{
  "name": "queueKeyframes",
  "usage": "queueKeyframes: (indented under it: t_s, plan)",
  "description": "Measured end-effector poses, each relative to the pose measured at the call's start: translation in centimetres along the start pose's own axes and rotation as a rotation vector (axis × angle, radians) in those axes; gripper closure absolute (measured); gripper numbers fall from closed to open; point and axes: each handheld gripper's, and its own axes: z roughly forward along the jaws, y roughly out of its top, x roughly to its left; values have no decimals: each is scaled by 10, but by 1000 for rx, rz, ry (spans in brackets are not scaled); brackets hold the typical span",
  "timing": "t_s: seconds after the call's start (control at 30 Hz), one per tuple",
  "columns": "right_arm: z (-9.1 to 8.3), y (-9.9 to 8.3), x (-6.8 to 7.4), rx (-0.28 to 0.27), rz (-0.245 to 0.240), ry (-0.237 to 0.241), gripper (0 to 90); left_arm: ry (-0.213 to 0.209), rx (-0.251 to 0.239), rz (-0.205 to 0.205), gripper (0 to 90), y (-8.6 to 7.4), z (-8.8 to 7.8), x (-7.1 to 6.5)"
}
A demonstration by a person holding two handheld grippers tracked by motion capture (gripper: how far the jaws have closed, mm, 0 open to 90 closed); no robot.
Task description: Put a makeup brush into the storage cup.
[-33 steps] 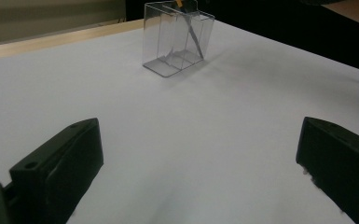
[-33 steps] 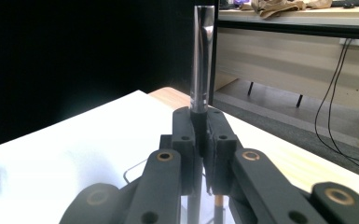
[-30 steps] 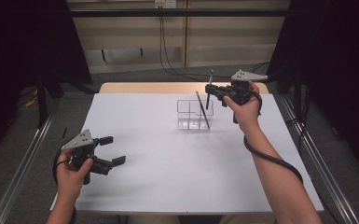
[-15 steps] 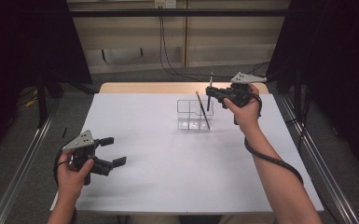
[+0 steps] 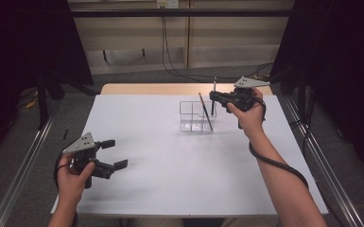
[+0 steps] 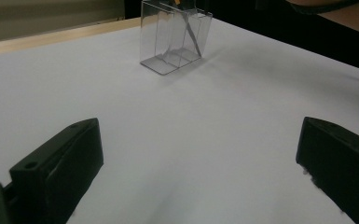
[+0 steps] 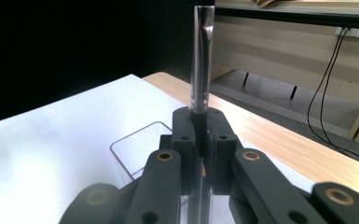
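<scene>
Right gripper [image 5: 216,97] clamps a slim dark pen [image 7: 200,60] upright above the clear plastic compartment holder [image 5: 192,115], ready for dropping in; left gripper [image 5: 115,153] waits open near the white surface [image 5: 170,165].

The white table top [image 5: 170,175] is flat and bare between the left gripper [image 5: 116,153] and the clear box [image 5: 195,116], so a hand could slide straight across there. The box stands in the way near the far edge. A thin stick [image 5: 205,111] leans out of it. The right gripper [image 5: 213,97] holds a pen [image 7: 200,70] upright just over the box, blocking the space above.
</scene>
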Motion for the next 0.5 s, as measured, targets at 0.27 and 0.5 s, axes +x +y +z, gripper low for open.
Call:
queueKeyframes:
  t_s: [0.27,0.5]
  plan:
    - [4,-2,2,2,1,0,848,8,-5,-1,6,-1,-2,0]
    - [7,-3,5,6,-5,-1,848,5,-1,3,6,-1,-2,0]
